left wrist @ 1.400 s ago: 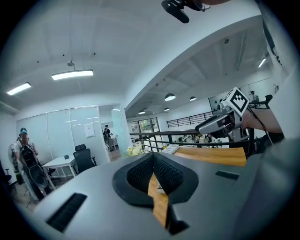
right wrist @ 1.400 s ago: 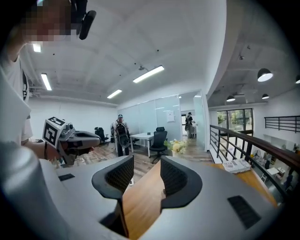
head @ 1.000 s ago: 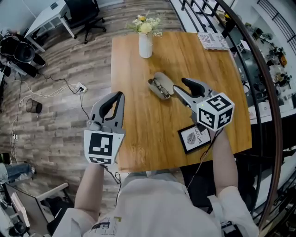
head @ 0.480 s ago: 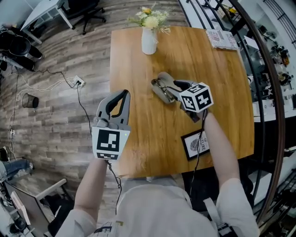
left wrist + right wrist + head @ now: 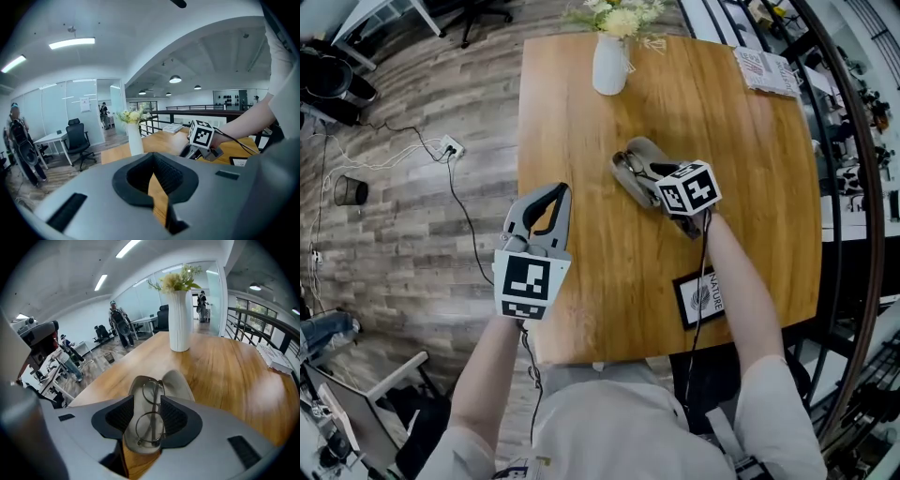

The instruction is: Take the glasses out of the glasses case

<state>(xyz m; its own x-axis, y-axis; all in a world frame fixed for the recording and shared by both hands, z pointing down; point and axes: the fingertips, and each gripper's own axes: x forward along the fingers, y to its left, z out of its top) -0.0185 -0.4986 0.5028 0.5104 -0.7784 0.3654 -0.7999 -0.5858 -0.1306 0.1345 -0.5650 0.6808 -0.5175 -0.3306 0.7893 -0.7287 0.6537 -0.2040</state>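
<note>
An open grey glasses case (image 5: 645,150) lies mid-table, with round metal-rimmed glasses (image 5: 626,167) resting in it. My right gripper (image 5: 645,178) is down at the case's near end, tilted downward. In the right gripper view the case (image 5: 140,446) and the glasses (image 5: 151,425) lie between its open jaws (image 5: 146,404), and the lid (image 5: 177,380) is spread to the right. My left gripper (image 5: 555,189) hovers at the table's left edge, apart from the case. Its fingers meet at the tips (image 5: 153,157) and hold nothing.
A white vase of flowers (image 5: 609,64) stands at the far side of the wooden table (image 5: 581,122). A framed card (image 5: 700,298) lies near the front edge, and a booklet (image 5: 766,70) at the far right corner. A railing runs along the right side.
My right gripper has come down and forward from above the framed card, and its jaws now straddle the case. The left gripper has sunk a little by the table's left edge.
</note>
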